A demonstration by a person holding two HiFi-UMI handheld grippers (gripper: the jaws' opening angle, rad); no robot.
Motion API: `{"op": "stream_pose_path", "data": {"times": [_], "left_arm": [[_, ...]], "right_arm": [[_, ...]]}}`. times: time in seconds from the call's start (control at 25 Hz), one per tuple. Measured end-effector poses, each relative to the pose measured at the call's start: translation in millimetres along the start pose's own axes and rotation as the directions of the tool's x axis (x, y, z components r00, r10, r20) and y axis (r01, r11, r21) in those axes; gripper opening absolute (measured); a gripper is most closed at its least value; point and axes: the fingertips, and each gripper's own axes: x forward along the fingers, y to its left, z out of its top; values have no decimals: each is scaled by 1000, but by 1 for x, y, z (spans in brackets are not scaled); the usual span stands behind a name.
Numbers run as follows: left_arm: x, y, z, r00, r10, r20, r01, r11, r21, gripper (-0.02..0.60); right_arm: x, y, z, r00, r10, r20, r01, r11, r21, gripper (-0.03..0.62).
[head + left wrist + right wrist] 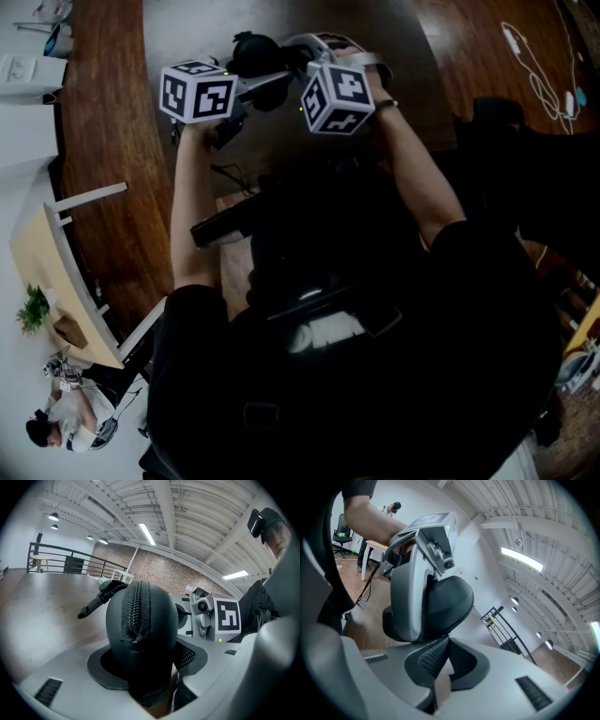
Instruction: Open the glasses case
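Observation:
In the left gripper view the black zippered glasses case [143, 620] stands end-on between my left gripper's [149, 670] jaws, its zipper running down the middle towards the camera. The dark pads [190, 657] press on its sides. In the head view the case [255, 54] is held in the air ahead of the left gripper [246, 73] and the right gripper [292, 58], which meet at it. In the right gripper view my right gripper [448, 638] is shut, with its tips right against the case's [447, 604] lower edge. Whether a zipper pull is pinched there is hidden.
Below the grippers lies a grey surface [187, 28] with brown wooden floor [103, 141] beside it. A pale wooden table [52, 272] and a small plant [33, 309] are at the left. A white cable [536, 66] lies at the top right. Another person [66, 417] is at the lower left.

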Motion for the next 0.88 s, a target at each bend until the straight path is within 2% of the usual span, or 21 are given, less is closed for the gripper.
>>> {"op": "stream_pose_path", "data": {"times": [0.24,0.44,0.6,0.76,0.88], "left_arm": [[1,-3,-2,1000,2,-10,-2,999,36,256],[2,-3,-1,998,34,-49,-29,994,102,256],[6,3,-2,992,101,-73,-87,980,179,256],[9,2,-8,986,121,-114,-94,972,217,256],[10,3,-8,988,110,-111,-86,975,203,256]], "right_arm": [[-1,2,-1,1000,22,6,-22,999,38,9],[-1,1,-3,999,32,9,-33,997,75,10],[1,0,-4,1000,24,11,-24,996,88,9],[-2,-3,-5,1000,19,14,-21,995,97,9],[-3,-6,-4,1000,9,15,-11,995,97,9]]}}
